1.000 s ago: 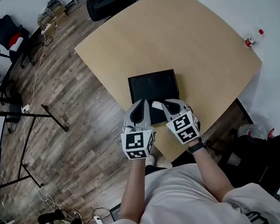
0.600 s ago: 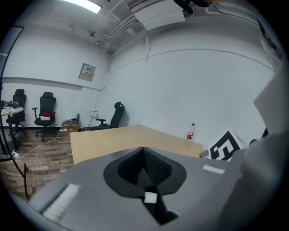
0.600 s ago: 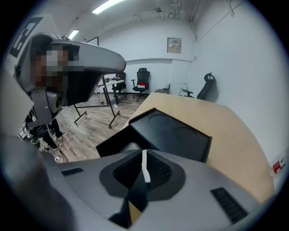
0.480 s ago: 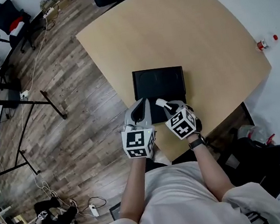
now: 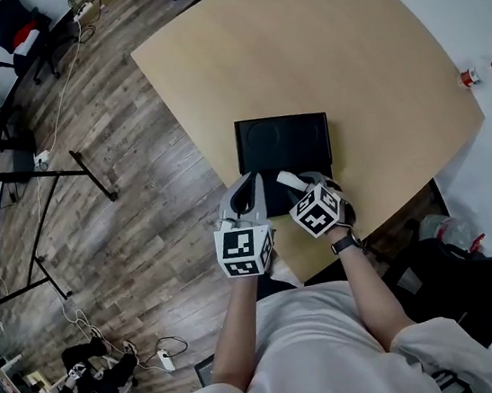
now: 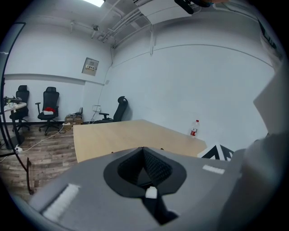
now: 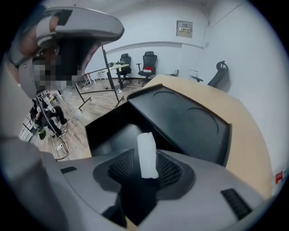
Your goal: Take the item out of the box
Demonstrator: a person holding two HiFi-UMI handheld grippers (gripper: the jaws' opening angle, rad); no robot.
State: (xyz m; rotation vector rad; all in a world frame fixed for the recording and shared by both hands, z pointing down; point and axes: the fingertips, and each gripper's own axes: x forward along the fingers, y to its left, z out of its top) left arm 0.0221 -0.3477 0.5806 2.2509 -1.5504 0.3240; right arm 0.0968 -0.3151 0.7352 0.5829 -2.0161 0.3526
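Observation:
A flat black box point(image 5: 284, 143) lies on the wooden table point(image 5: 344, 50) near its front edge. In the right gripper view its lid point(image 7: 189, 118) carries round embossings, and a dark open part point(image 7: 110, 131) faces me. My right gripper point(image 5: 295, 180) hovers over the box's near edge. Its jaws are opening, and a small white stick-shaped item point(image 7: 146, 155) stands between them; it also shows as the white item point(image 5: 287, 178) from above. My left gripper point(image 5: 249, 188) is beside it at the box's near left corner, jaws together with nothing in them.
A small bottle with a red cap point(image 5: 472, 76) stands at the table's far right edge, and the same bottle point(image 6: 194, 128) shows in the left gripper view. Office chairs point(image 5: 12, 47) and cables are on the wooden floor to the left. A black-framed stand point(image 5: 54, 186) is left of the table.
The right gripper has rolled, so its marker cube now sits tilted, and it has edged right over the box's near edge with the white item. The left gripper has hardly moved.

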